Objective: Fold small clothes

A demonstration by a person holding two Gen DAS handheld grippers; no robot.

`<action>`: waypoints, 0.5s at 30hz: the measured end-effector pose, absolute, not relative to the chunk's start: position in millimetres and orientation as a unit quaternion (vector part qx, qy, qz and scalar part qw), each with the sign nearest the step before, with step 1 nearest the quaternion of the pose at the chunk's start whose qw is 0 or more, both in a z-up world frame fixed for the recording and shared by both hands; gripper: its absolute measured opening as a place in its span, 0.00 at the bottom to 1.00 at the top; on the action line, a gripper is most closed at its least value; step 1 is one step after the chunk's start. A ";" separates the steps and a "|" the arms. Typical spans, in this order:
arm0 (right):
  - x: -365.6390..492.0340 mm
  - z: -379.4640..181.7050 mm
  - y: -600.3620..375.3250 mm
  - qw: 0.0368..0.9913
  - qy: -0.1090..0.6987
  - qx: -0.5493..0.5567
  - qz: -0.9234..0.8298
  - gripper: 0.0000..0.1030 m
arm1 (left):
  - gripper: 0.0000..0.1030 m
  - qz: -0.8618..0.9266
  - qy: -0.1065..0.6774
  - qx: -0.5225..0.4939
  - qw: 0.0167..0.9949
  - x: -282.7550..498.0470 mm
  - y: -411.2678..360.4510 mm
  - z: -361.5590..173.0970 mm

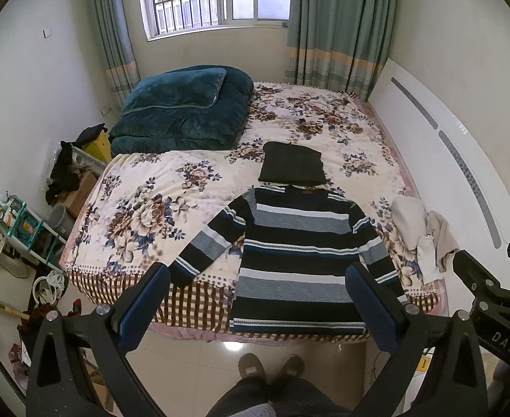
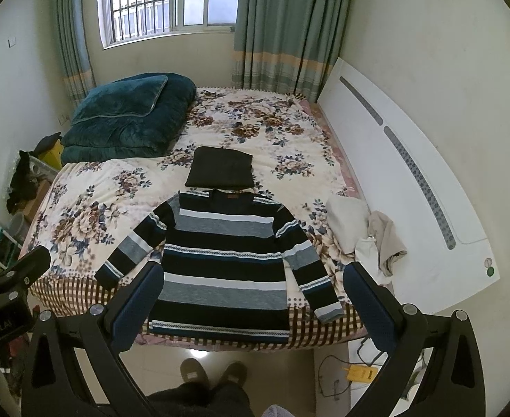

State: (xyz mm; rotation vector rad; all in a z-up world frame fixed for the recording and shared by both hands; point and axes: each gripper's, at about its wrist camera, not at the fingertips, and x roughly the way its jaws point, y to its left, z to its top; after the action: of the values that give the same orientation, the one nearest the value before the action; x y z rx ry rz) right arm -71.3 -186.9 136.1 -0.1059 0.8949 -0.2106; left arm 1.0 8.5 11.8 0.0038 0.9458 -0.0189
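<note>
Striped sweater (image 1: 300, 253) flat, hem nearest, collar toward window

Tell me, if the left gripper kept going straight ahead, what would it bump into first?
Most likely the striped sweater lying flat on the bed. The open left gripper points at its lower half, though depth is hard to judge.

striped sweater (image 1: 300, 260): knitted cloth, matt, fine ribbed texture
folded dark garment (image 1: 291, 168): matt black cloth
bedspread (image 1: 144, 191): soft floral cloth, slightly fuzzy
teal quilt (image 1: 182, 111): plush velvety cloth with faint sheen
left gripper (image 1: 258, 309): matt black plastic frame, silvery metal bolts, dimpled blue pads
right gripper (image 2: 255, 307): same finish
floor (image 1: 192, 358): glossy tile, reflecting light
headboard (image 2: 411, 180): smooth white panel
</note>
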 end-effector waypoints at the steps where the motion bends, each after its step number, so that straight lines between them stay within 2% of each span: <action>1: -71.6 136.1 -187.3 0.895 0.431 -0.050 -0.102 1.00 | 1.00 -0.009 0.455 0.003 0.890 1.3 8.1 11.9; 15: -68.4 141.2 -183.4 0.896 0.429 -0.049 -0.100 1.00 | 1.00 -0.010 0.456 0.000 0.890 1.4 7.2 10.9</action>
State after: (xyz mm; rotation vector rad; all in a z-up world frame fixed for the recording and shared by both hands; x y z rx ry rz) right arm -68.4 -183.4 141.2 -0.1021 0.8896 -0.2063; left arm 1.4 7.2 10.9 0.0000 0.9481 -0.0207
